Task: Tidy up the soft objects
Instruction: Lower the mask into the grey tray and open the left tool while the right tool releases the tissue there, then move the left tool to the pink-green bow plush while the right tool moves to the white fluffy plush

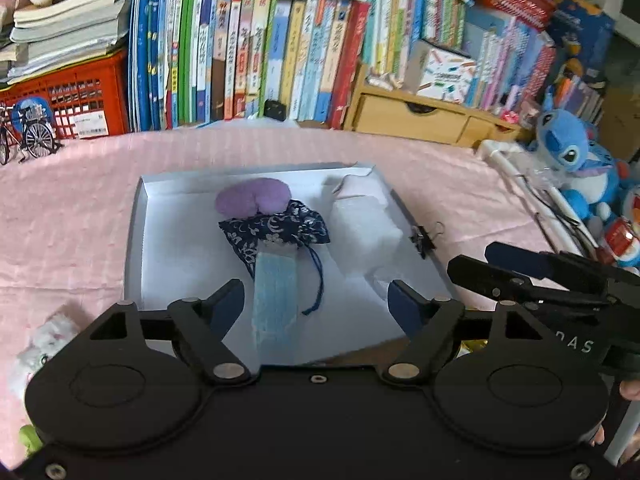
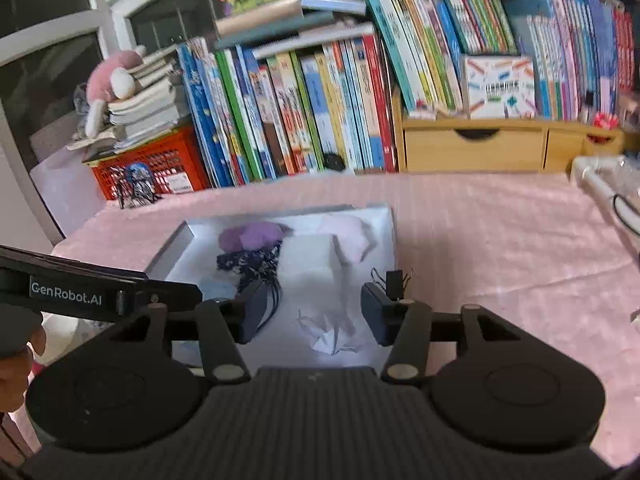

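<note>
While both of your tools hang over the near edge of the shallow white cardboard box [image 1: 138,240] on the pink-clothed tabletop [image 1: 72,208], neither one has hold of anything: the left tool [image 1: 316,304] has its jaws spread wide with the pale blue folded face mask [image 1: 274,300] lying loose between them, and the right tool [image 2: 314,314] is also spread wide above a crumpled white paper scrap [image 2: 332,332] in the box. Inside the box, a purple plush lump [image 1: 250,200] sits at the back, touching a dark navy floral drawstring pouch [image 1: 276,230] that overlaps the top of the face mask; a white foam-like block [image 1: 366,224] lies to the right. A fluffy white toy [image 1: 44,344] waits outside the box on the cloth near your left side, seemingly not yet put away. The likely risks: the pouch's dangling blue cord [image 1: 316,284] lies just beside the mask, so closing the left tool there could snag it and drag the pouch along. A black metal binder clip [image 1: 424,238] sits at the box's right rim, close to the right tool's finger, and could be knocked off. The two tools are near each other and could collide. The right view is blurred, so fine detail there is uncertain.
</note>
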Demonstrator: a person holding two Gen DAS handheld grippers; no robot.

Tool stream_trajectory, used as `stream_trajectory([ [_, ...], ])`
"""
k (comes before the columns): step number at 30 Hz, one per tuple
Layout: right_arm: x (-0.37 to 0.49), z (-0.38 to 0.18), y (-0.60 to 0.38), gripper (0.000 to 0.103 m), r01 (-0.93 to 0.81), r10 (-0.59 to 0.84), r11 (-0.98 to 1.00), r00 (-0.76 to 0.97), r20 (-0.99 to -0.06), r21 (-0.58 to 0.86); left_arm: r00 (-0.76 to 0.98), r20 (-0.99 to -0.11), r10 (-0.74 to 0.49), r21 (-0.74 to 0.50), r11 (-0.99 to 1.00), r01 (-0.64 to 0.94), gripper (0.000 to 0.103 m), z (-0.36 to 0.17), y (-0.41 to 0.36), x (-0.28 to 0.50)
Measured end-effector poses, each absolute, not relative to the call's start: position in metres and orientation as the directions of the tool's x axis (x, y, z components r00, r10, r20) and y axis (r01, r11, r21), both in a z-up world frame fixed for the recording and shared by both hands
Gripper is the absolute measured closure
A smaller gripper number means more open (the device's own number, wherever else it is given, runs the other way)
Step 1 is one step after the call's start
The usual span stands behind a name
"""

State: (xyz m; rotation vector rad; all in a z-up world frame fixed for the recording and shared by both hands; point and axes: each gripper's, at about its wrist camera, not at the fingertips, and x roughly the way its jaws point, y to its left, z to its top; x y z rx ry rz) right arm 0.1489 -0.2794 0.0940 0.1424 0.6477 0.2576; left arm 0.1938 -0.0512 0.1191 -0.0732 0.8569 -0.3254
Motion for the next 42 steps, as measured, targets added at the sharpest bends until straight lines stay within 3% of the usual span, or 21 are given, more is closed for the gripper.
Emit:
stream_trajectory([
  [9,0.089,0.117,-0.271,0.027,-0.229,0.27,0.963,0.84,-0.47,0.144,0.665,-0.632,-0.398,-0.216,0.914,0.342,0.019,0.134,-0.038,0.127],
  [23,0.019,0.102,-0.236,0.019,-0.252,0.248,0.967,0.892,-0.379,0.04,0.782,-0.506,-0.364,-0.146,0.93,0.338,0.012,0.112,0.004,0.033],
  [36,-0.017,0.086,-0.184,0.015,-0.374,0.345,0.927,0.866,-0.361,-0.012,0.828,-0.502,-0.25,-0.145,0.968,0.205,0.009,0.076,0.059,-0.026],
  [42,-0.016,0.077,-0.162,0.015,-0.412,0.376,0.911,0.843,-0.386,-0.012,0.859,-0.499,-0.112,-0.112,0.992,0.064,0.009,0.066,0.092,-0.028],
])
